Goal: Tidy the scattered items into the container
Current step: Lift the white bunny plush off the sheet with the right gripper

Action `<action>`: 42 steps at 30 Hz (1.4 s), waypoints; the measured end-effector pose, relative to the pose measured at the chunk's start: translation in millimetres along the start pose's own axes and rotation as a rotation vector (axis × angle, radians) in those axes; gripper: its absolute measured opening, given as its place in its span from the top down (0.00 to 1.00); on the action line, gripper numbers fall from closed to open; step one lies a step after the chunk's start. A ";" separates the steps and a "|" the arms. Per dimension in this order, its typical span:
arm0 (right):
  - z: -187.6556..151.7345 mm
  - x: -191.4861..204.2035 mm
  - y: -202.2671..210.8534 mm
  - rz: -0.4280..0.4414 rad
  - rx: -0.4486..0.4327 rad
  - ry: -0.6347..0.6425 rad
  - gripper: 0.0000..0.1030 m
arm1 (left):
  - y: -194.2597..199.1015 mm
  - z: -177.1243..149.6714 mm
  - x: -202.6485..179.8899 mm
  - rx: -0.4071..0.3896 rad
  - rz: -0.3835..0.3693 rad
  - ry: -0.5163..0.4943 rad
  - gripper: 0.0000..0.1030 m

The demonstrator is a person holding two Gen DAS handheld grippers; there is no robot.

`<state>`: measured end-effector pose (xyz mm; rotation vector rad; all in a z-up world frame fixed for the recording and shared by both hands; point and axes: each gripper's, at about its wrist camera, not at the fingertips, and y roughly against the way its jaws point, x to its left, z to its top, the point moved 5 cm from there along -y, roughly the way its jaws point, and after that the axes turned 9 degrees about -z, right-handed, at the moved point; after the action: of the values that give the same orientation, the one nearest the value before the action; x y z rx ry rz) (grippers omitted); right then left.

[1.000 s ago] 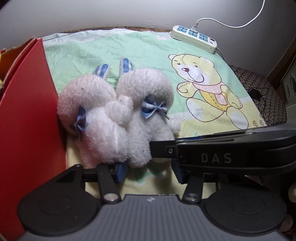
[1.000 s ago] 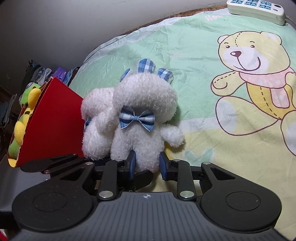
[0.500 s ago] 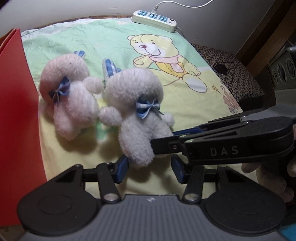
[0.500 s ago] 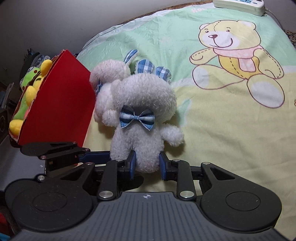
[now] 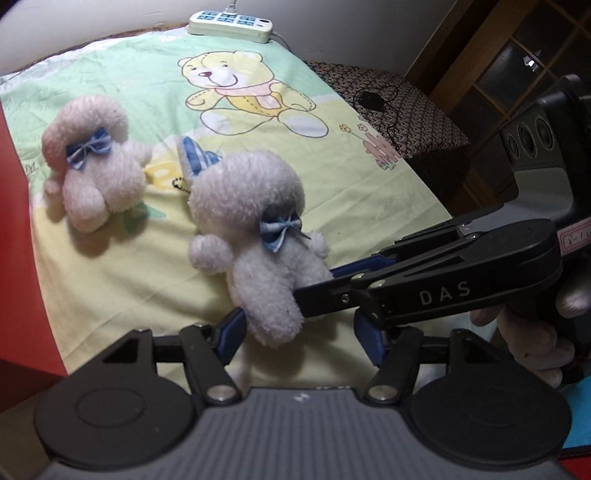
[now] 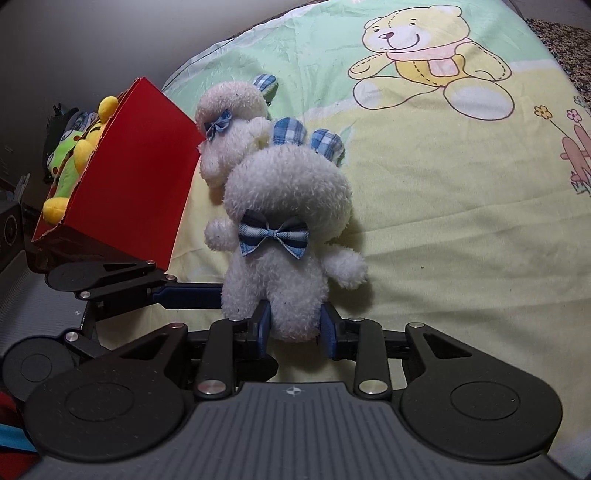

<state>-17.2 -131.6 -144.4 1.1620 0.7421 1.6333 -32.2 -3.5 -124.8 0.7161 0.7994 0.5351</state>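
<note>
My right gripper (image 6: 293,330) is shut on the lower body of a white plush bunny with a blue plaid bow (image 6: 284,229) and holds it above the bedsheet; the bunny also shows in the left wrist view (image 5: 255,229). A second white plush bunny (image 5: 90,162) lies on the sheet beside the red box (image 6: 129,177); it also shows in the right wrist view (image 6: 229,122). My left gripper (image 5: 301,338) is open, its blue pads on either side of the held bunny's legs without pinching. The box holds a green and yellow plush toy (image 6: 70,158).
A sheet printed with a yellow bear (image 5: 236,96) covers the bed. A white power strip (image 5: 231,24) lies at the far edge. A patterned stool with a black cable (image 5: 399,110) stands to the right, next to dark wooden furniture.
My right gripper has lifted its bunny up and away from the second bunny, which stays by the box. My left gripper has pulled back, open, and both views have risen.
</note>
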 end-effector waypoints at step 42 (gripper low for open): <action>35.7 8.0 -25.5 0.204 0.009 -0.090 0.49 | -21.0 31.4 26.9 -0.018 0.186 0.061 0.27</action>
<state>24.5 -116.9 -150.9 1.3450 0.5897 1.7325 12.0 -10.6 -137.2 0.7653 0.7877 0.7342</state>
